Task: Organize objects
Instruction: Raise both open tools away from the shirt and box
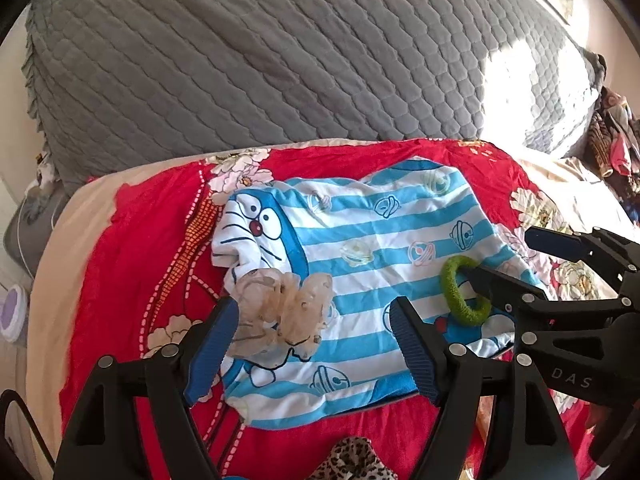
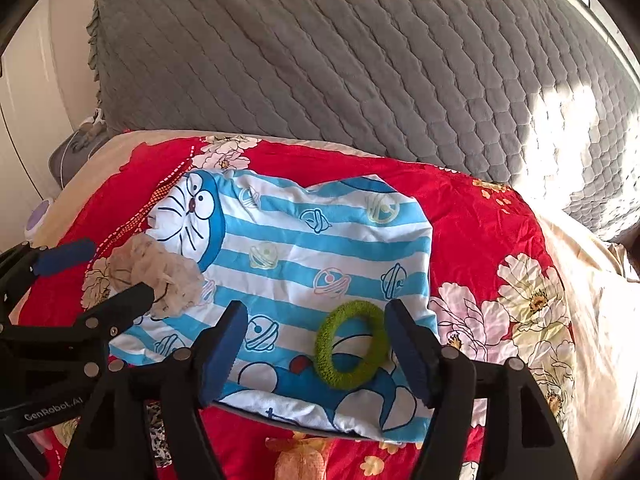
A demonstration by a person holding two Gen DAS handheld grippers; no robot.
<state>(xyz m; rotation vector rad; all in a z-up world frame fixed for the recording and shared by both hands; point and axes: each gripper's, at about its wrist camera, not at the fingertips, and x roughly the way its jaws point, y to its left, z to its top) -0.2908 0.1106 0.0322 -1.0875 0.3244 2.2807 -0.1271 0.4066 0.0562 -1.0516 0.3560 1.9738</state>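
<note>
In the left wrist view, a pale lilac round object [image 1: 13, 312] sits at the far left edge, beside the red floral quilt [image 1: 132, 264] that fills the lower half of the frame. A grey quilted bedspread [image 1: 224, 64] covers the upper half. Spread on the quilt, in the centre, lies a blue-and-white striped cartoon-cat cloth [image 1: 360, 240]. At its lower left corner rests a beige frilly fabric scrunchie [image 1: 280, 312]. The left gripper [image 1: 316, 344] has its blue-padded fingers spread wide at the bottom centre, the left pad touching the scrunchie and the right pad over the cloth, nothing pinched between them. A leopard-print piece of fabric [image 1: 352, 462] peeks in at the bottom edge. Right of centre, a green fuzzy ring-shaped hair tie [image 1: 460, 292] lies on the cloth, with one finger of the right gripper [image 1: 504, 258] reaching through its hole.

In the right wrist view, the right gripper also stands spread apart at the bottom centre; the hair tie lies flat on the cloth between its fingers, just beside the right pad, not clamped. A small orange mesh pouch [image 2: 300, 460] shows at the bottom edge.
</note>
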